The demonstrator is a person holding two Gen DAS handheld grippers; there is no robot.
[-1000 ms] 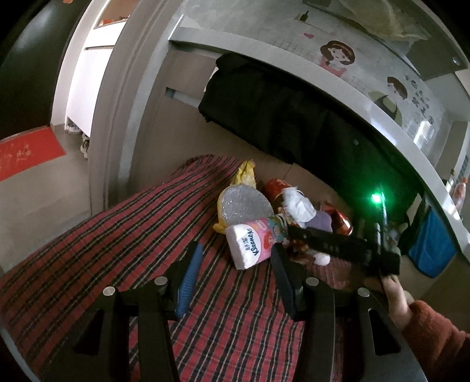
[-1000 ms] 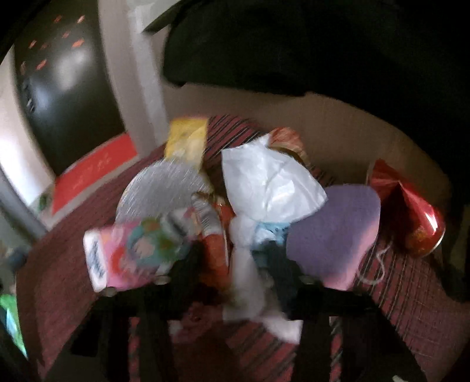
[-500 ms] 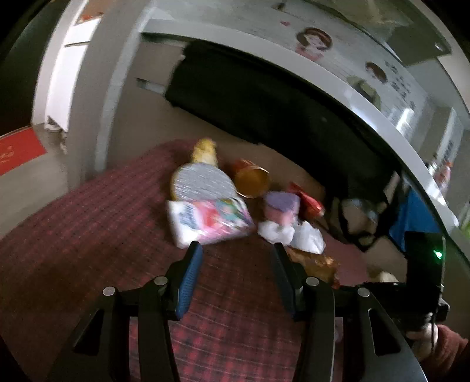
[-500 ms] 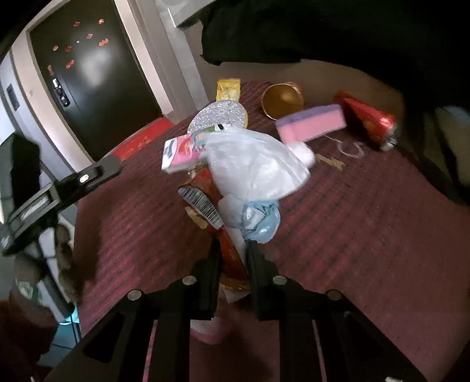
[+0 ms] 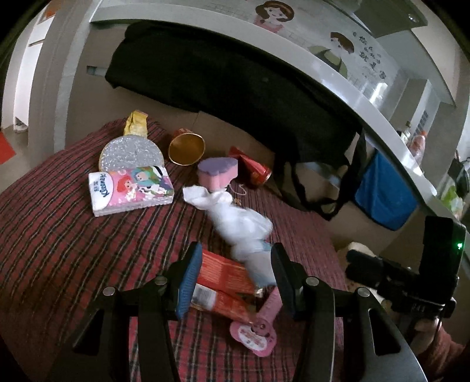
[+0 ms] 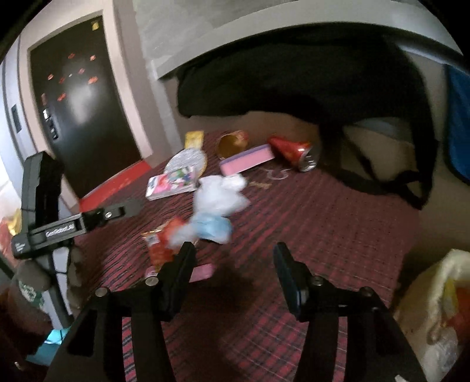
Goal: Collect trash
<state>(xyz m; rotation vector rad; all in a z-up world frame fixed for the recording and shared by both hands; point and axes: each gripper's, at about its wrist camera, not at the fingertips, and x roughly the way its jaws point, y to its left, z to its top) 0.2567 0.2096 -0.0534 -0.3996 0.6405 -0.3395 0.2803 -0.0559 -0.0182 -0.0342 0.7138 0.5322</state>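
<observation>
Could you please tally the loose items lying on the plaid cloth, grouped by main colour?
Red: 3 – crushed can, cup, snack wrapper
Pink: 3 – tissue pack, sponge, tag
White: 1 – crumpled bag
Silver: 1 – disc
Yellow: 1 – wrapper
Total: 9

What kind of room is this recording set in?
Probably a home entryway or living area: a plaid cloth strewn with trash, a dark front door with red decorations, and cartoon wall stickers.

Right gripper (image 6: 233,254) jaws now apart and empty, white tissue wad (image 6: 220,194) and red wrapper (image 6: 161,244) released onto blanket (image 6: 323,220).
</observation>
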